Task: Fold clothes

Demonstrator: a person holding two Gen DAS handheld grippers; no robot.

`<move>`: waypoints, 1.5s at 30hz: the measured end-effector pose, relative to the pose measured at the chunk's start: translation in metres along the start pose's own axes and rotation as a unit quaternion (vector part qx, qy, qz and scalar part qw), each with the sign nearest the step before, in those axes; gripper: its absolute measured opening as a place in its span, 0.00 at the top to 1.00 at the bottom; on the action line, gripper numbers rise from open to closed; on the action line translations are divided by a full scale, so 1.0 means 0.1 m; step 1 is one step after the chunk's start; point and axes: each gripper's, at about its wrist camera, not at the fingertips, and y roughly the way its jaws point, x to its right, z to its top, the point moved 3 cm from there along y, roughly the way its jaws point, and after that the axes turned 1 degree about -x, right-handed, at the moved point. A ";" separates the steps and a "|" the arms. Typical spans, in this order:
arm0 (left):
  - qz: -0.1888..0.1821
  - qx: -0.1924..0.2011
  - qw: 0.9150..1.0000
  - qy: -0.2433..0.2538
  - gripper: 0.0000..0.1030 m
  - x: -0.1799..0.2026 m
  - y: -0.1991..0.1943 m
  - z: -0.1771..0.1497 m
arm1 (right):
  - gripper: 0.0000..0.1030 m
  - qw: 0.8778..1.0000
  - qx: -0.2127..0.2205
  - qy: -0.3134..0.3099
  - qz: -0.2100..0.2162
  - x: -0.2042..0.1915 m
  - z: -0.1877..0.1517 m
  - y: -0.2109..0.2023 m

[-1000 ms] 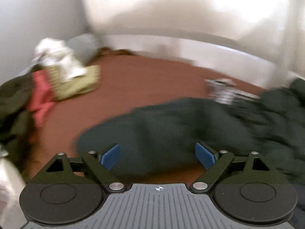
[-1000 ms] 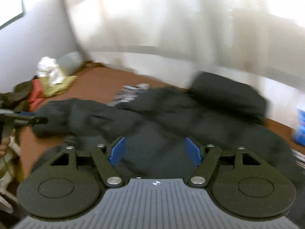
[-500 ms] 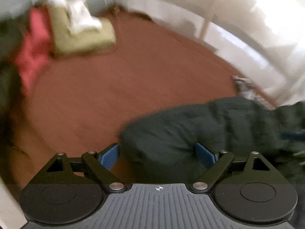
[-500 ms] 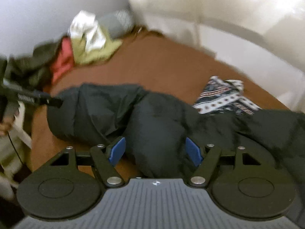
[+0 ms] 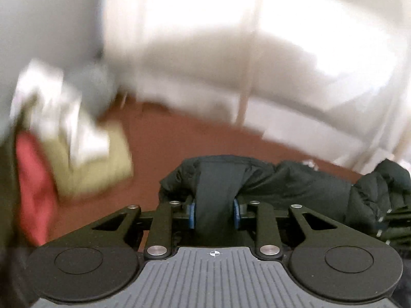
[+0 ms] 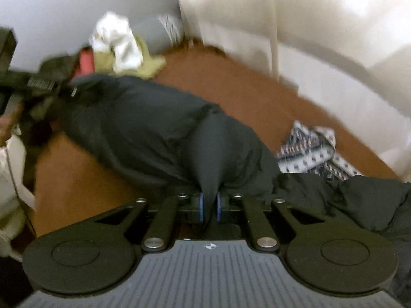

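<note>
A dark puffy jacket [image 6: 143,125] lies across the brown surface [image 6: 251,95]. My left gripper [image 5: 213,211] is shut on the end of one sleeve of the jacket [image 5: 295,182], with fabric pinched between its blue pads. My right gripper [image 6: 210,205] is shut on a fold of the same jacket further along the sleeve. The left gripper also shows at the left edge of the right wrist view [image 6: 38,84], at the sleeve's end.
A pile of clothes, red, olive and white [image 5: 69,148], sits at the far left corner by the wall. A patterned white and dark garment [image 6: 313,151] lies to the right of the jacket. White curtains [image 6: 295,25] hang behind the surface.
Both grippers were open over the jacket sleeve and have now shut on it. The left one holds the sleeve end, the right one a fold nearer the body.
</note>
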 end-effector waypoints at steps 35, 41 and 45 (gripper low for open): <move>-0.016 -0.147 0.987 0.062 0.33 0.18 0.89 -0.51 | 0.46 0.989 0.049 0.123 -0.069 -0.39 0.19 0.66; 0.000 -0.162 0.983 0.083 0.34 0.11 1.04 -0.79 | 0.38 0.989 0.012 0.106 -0.098 -0.53 0.01 1.11; 0.007 -0.160 0.980 0.115 0.33 0.17 1.15 -0.89 | 0.34 0.990 0.010 0.090 -0.110 -0.56 -0.07 1.25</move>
